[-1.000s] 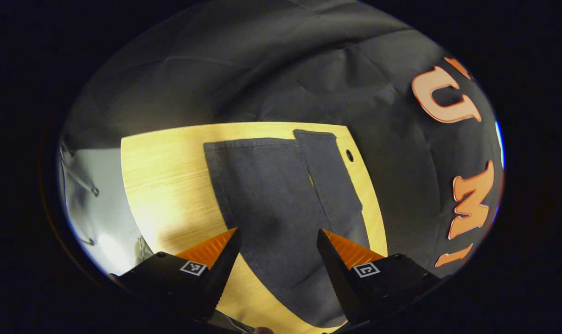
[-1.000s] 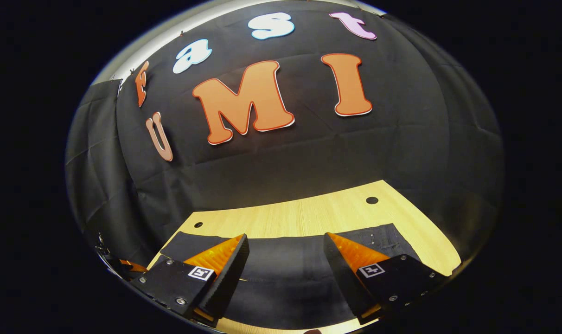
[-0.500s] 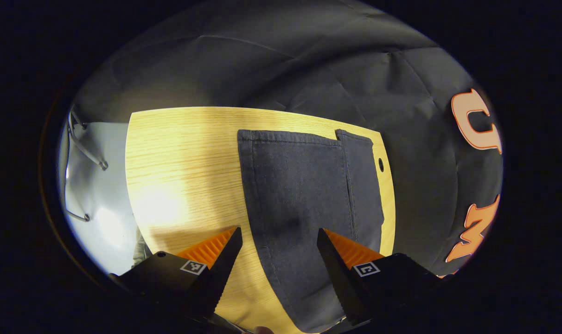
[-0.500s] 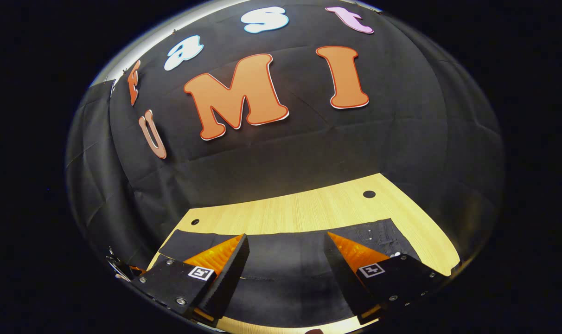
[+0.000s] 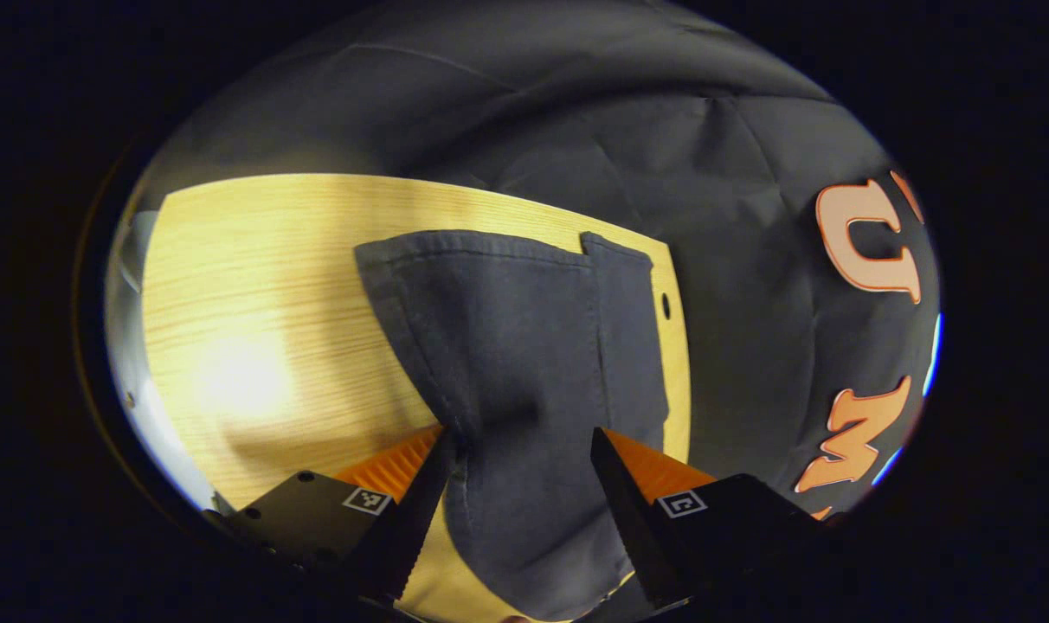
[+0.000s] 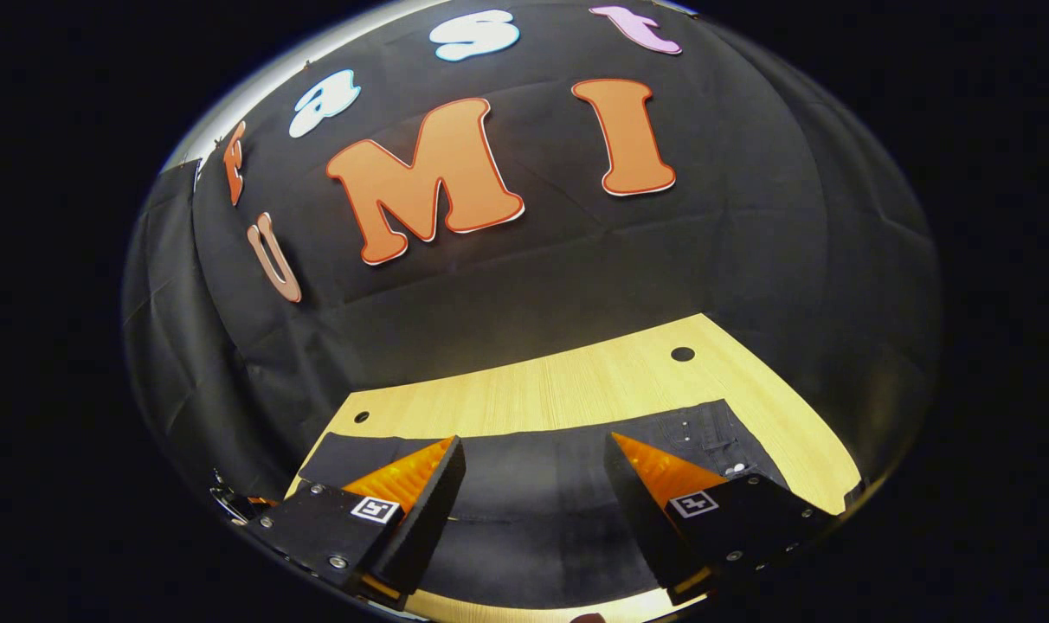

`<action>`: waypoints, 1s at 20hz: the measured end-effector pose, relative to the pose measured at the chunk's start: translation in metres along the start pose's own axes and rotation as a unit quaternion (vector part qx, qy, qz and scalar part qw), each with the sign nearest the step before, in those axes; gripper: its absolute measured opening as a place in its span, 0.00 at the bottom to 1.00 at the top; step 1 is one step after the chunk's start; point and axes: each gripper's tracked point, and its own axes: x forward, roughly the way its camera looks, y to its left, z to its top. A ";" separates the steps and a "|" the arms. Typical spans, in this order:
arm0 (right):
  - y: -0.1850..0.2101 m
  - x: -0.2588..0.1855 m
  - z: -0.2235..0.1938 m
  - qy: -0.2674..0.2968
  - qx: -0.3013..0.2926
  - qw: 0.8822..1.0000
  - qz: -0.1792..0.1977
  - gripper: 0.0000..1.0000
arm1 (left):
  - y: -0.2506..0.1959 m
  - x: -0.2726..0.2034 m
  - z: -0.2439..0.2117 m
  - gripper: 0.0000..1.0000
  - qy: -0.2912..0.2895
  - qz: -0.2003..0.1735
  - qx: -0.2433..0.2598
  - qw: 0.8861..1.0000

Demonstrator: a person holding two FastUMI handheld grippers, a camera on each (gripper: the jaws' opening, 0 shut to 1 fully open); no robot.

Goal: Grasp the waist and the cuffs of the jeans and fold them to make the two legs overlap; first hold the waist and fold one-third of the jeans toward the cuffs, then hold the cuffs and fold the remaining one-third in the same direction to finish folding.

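Along the wooden table (image 5: 273, 260), dark jeans (image 5: 524, 346) lie flat, their cuffs at the far edge near a small hole (image 5: 666, 305) in the left gripper view. The left gripper (image 5: 518, 472) hovers over one leg, jaws wide, cloth bunching by its left finger. In the right gripper view, the right gripper (image 6: 531, 484) hangs wide-jawed above the jeans' long edge, holding nothing.

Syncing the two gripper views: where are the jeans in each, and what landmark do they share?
Left gripper view: jeans run up the centre from between the fingers, cuffs at the far end.
Right gripper view: jeans lie as a dark band along the bottom, behind the fingers.
Shared landmark: the wooden table, with a round hole beside the jeans' far edge.
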 end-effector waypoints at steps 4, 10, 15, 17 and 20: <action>-0.004 -0.004 0.002 -0.002 0.016 1.000 0.001 0.97 | -0.008 0.016 -0.001 0.78 0.011 -0.031 -0.015 0.999; -0.021 -0.016 -0.006 0.006 0.062 0.998 0.005 0.98 | -0.008 0.043 -0.014 0.07 0.042 -0.021 -0.076 0.996; -0.061 -0.035 -0.028 0.018 0.205 0.979 -0.004 0.97 | -0.019 0.016 -0.011 0.07 0.037 -0.026 -0.016 0.999; -0.107 -0.038 -0.059 0.037 0.239 0.968 -0.064 0.97 | -0.025 0.009 -0.010 0.07 0.040 -0.028 -0.006 0.999; -0.146 -0.053 -0.098 0.067 0.322 0.940 -0.092 0.98 | -0.028 0.000 -0.010 0.07 0.041 -0.028 0.003 0.999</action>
